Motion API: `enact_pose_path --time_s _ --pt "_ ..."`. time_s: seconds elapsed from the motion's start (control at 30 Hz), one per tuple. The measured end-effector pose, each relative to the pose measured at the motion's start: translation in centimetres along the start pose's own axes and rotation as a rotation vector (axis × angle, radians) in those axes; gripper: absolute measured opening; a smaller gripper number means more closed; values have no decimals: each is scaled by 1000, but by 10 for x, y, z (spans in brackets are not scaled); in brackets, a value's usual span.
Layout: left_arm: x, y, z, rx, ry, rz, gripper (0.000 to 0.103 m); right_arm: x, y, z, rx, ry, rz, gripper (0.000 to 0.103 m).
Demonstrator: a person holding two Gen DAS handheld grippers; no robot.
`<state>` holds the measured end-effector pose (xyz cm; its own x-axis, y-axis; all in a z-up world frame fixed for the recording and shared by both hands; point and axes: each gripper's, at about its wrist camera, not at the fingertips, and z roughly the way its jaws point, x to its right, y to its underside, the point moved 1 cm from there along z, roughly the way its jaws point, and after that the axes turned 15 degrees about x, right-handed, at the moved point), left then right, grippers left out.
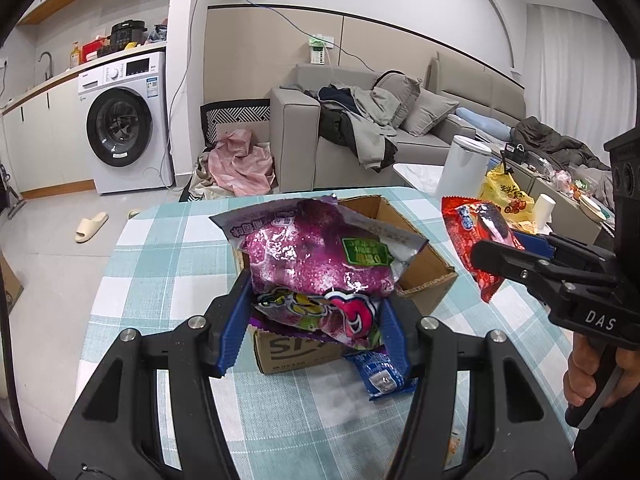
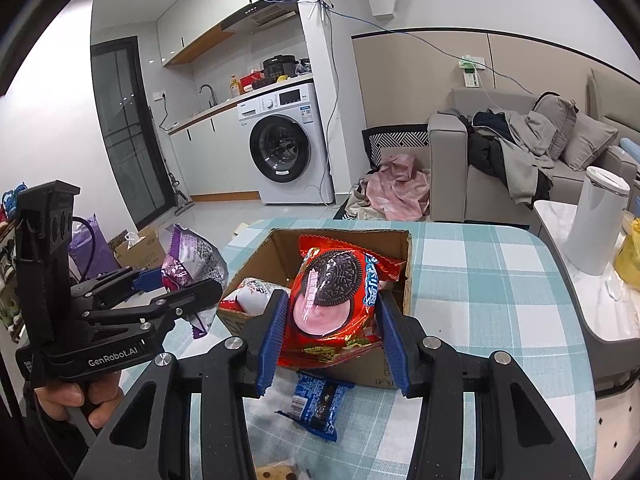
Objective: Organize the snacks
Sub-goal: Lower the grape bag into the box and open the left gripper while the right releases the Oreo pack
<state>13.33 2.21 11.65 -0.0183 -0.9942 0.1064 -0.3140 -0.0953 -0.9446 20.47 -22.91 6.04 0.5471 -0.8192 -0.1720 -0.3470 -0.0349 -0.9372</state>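
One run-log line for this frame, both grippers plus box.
left gripper: shut on purple snack bag | right gripper: shut on red cookie pack | cardboard box: open, snacks inside | blue packet: on table

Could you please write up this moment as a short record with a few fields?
surface: table with checked cloth
container: open cardboard box
left gripper: jaws closed on purple snack bag, above the box
right gripper: jaws closed on red cookie pack, above the box
on the table: blue snack pack, in front of the box
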Motion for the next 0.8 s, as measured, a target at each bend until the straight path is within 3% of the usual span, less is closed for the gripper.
enact_pose_path --time_s 0.8 --pt "-15 6 85 -45 -19 -23 55 9 3 64 -53 -12 35 46"
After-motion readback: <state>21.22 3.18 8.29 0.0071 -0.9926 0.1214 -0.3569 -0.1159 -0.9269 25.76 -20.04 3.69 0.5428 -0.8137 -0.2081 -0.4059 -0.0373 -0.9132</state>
